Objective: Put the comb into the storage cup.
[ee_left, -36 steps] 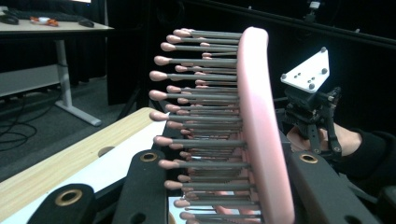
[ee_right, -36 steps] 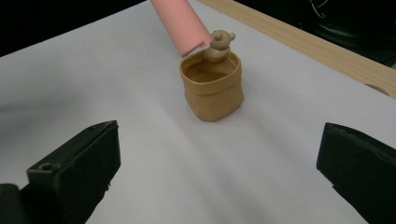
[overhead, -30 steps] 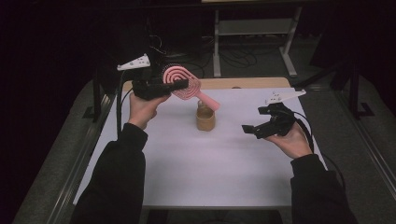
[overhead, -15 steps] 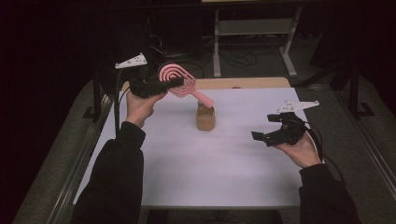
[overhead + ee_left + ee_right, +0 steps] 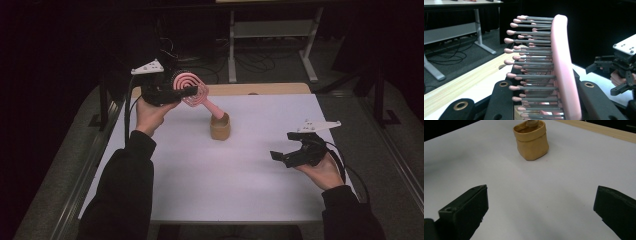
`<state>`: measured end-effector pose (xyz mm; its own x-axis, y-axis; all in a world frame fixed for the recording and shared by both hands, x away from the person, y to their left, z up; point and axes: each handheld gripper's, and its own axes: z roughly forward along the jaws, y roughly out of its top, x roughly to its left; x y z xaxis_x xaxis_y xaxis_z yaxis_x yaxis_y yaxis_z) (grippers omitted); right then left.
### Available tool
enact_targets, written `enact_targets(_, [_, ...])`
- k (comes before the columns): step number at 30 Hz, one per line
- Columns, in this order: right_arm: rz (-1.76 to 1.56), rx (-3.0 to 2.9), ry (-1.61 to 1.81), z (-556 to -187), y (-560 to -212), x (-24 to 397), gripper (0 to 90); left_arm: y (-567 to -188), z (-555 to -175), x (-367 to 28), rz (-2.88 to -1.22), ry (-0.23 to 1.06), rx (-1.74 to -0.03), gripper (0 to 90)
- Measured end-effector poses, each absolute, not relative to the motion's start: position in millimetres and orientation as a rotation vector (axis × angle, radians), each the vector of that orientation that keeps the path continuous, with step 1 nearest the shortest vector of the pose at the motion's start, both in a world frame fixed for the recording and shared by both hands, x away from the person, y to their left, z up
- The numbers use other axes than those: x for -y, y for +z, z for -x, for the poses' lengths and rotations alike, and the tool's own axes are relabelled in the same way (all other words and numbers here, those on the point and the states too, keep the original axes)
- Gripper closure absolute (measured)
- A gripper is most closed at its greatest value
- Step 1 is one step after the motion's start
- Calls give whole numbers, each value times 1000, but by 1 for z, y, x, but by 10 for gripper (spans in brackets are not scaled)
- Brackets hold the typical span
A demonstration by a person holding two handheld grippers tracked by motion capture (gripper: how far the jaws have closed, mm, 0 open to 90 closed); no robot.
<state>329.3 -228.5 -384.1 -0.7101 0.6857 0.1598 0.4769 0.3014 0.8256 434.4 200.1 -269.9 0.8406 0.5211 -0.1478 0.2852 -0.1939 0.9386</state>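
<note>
A pink hairbrush (image 5: 187,84) with a round spiral head is held at the far left of the table, my left gripper (image 5: 192,91) shut on its head. In the left gripper view the brush (image 5: 562,62) stands edge-on between the jaws, its pink-tipped bristles pointing left. The brush handle slants down to a small tan pouch (image 5: 220,128), and its tip sits at the pouch's mouth. My right gripper (image 5: 284,146) hovers low over the table at the right, open and holding nothing. In the right gripper view the pouch (image 5: 532,141) stands ahead of the wide-apart jaws.
The white tabletop (image 5: 225,185) has a wooden strip (image 5: 260,89) along its far edge. A metal desk frame (image 5: 270,30) and floor cables lie behind. The right gripper (image 5: 621,67) shows at the right edge of the left gripper view.
My right hand has sunk and drawn rightward and nearer, away from the pouch. The left hand with the brush has hardly moved.
</note>
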Motion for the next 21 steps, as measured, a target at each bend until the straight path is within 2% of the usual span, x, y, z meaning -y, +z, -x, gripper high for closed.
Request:
enact_targets(9, [-1033,-2320,1374,-321,-393,230,0,-277,-438,-194,-1848,256,-628,630])
enact_targets(21, [-1024,-2293,1394,-310,-402,238,0,-281,-442,-189,-1843,246,-640,630])
